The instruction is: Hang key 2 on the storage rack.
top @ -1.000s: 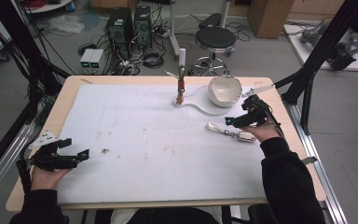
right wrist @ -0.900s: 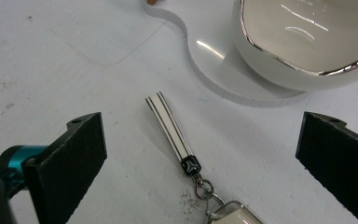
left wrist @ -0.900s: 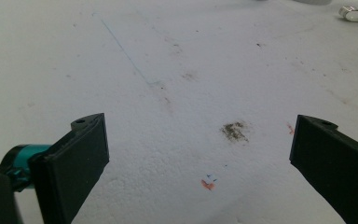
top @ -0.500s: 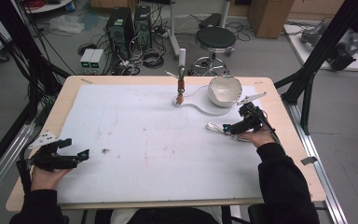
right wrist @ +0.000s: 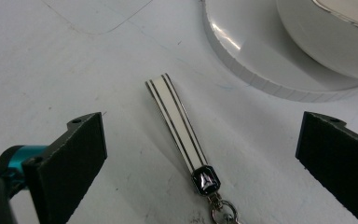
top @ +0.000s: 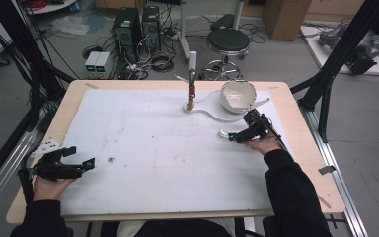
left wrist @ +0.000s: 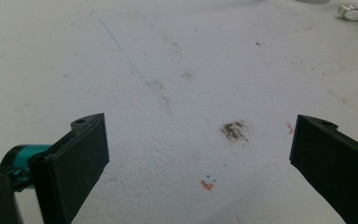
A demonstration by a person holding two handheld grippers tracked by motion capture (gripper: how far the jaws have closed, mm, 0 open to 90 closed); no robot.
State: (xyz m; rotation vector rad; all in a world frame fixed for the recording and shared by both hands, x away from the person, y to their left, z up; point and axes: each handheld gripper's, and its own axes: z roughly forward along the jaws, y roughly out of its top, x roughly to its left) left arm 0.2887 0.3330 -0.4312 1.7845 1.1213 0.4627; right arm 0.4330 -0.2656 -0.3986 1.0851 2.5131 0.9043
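Note:
A keychain with a cream strap edged in dark stripes (right wrist: 179, 126) lies flat on the white table cover, its black badge and metal ring toward the camera. My right gripper (right wrist: 200, 163) hovers just over it, jaws wide open on either side of the strap. In the high view the right gripper (top: 238, 136) sits at the table's right, the keychain's end (top: 223, 133) poking out to its left. My left gripper (top: 81, 158) rests open at the near left, nothing between its jaws (left wrist: 200, 158). A white bowl (top: 238, 95) stands on a white curved stand (top: 212, 113).
A small upright post with a brown and orange clip (top: 191, 94) rises from the stand's left end. A dark smudge (left wrist: 234, 131) and small orange marks (left wrist: 207, 185) stain the cover. The stand's ribbed edge (right wrist: 261, 79) lies just beyond the keychain.
My right gripper has come down and toward the near left, over the keychain, which now lies between its jaws. The left gripper has stayed put.

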